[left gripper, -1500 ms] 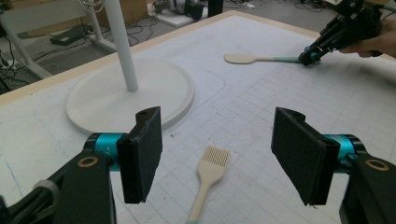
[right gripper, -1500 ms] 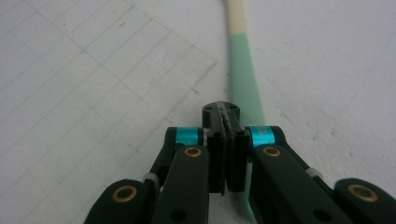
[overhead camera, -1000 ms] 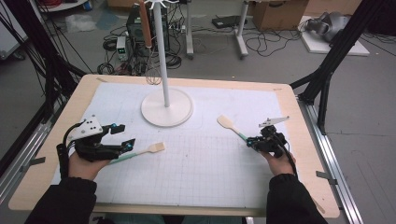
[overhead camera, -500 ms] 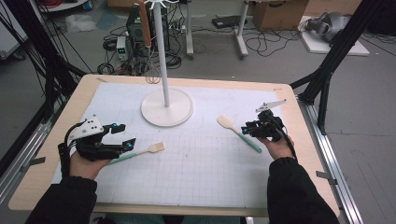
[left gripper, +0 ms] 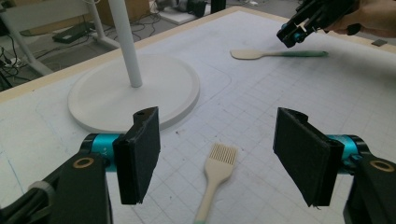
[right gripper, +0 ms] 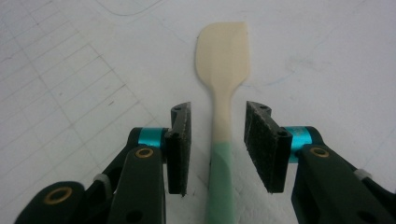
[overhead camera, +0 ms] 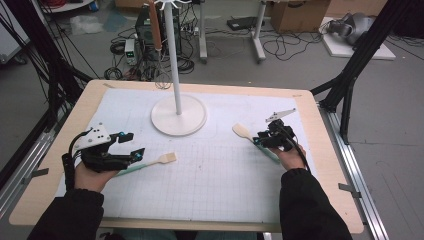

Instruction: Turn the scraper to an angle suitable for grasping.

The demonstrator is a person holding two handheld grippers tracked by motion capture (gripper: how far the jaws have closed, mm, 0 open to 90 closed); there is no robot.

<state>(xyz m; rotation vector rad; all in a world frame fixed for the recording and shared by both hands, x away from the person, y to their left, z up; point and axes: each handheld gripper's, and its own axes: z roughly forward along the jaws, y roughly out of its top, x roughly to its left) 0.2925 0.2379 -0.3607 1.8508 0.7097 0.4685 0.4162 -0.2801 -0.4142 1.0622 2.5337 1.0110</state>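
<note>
We see the table (overhead camera: 320,200) under its white gridded mat (overhead camera: 220,185), and nothing on it is lifted yet. The biggest thing is the white stand (overhead camera: 178,114), its round base near the far edge at the middle; a whisk (overhead camera: 159,60) hangs from its top ring. No container is on the table, so there are no contents to report.

Toward the right edge lies the spatula (right gripper: 223,93), flat on the mat. Our right gripper (right gripper: 217,149) straddles its neck; the jaws have just been opening, with the handle between them, and the pads stand narrowly apart and clear of it. Near the left edge lies the brush (left gripper: 217,175), flat too, under our left gripper (left gripper: 217,163), whose jaws stand wide around it without touching. We judge that both grasps, and any hanging on the stand, remain.
</note>
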